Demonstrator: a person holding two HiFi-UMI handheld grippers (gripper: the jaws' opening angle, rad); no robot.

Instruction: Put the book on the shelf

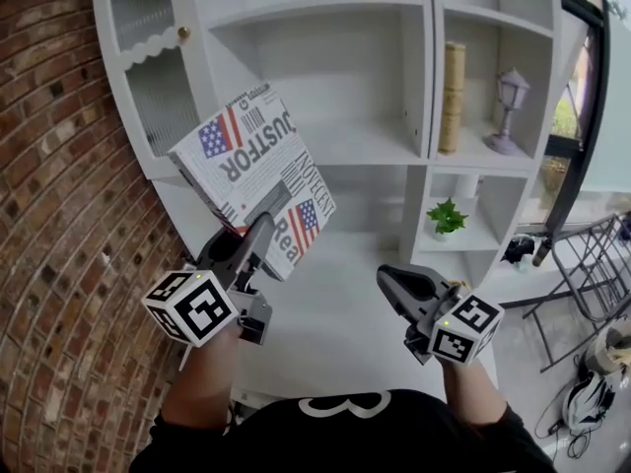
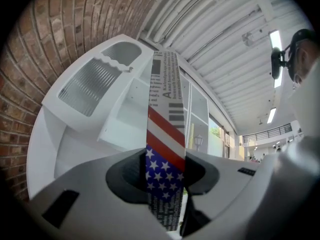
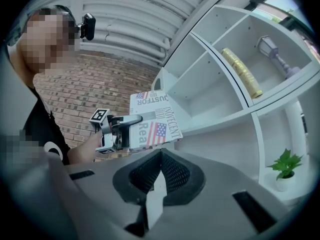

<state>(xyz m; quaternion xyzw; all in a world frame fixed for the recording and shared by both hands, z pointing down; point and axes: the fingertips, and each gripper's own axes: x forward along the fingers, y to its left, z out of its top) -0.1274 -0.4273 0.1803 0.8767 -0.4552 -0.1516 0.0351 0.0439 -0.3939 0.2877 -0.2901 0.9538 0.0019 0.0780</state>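
The book (image 1: 251,170) has a white newspaper-print cover with American flags, and it hangs tilted in the air in front of the white shelf unit (image 1: 335,151). My left gripper (image 1: 264,223) is shut on its lower edge. In the left gripper view the book's edge (image 2: 165,129) stands upright between the jaws of the left gripper (image 2: 165,173), with both pads pressed on it. My right gripper (image 1: 388,278) floats lower right, shut, holding nothing. The right gripper view shows the right gripper (image 3: 160,152) with its jaws together, and the book (image 3: 156,120) beyond them in the left gripper (image 3: 125,127).
On the right shelves a gold book (image 1: 453,97) stands upright beside a small purple lantern (image 1: 509,111), with a potted plant (image 1: 447,217) below. The wide middle compartment (image 1: 325,77) holds nothing. A ribbed-glass cabinet door (image 1: 148,28) and a brick wall (image 1: 49,225) are to the left.
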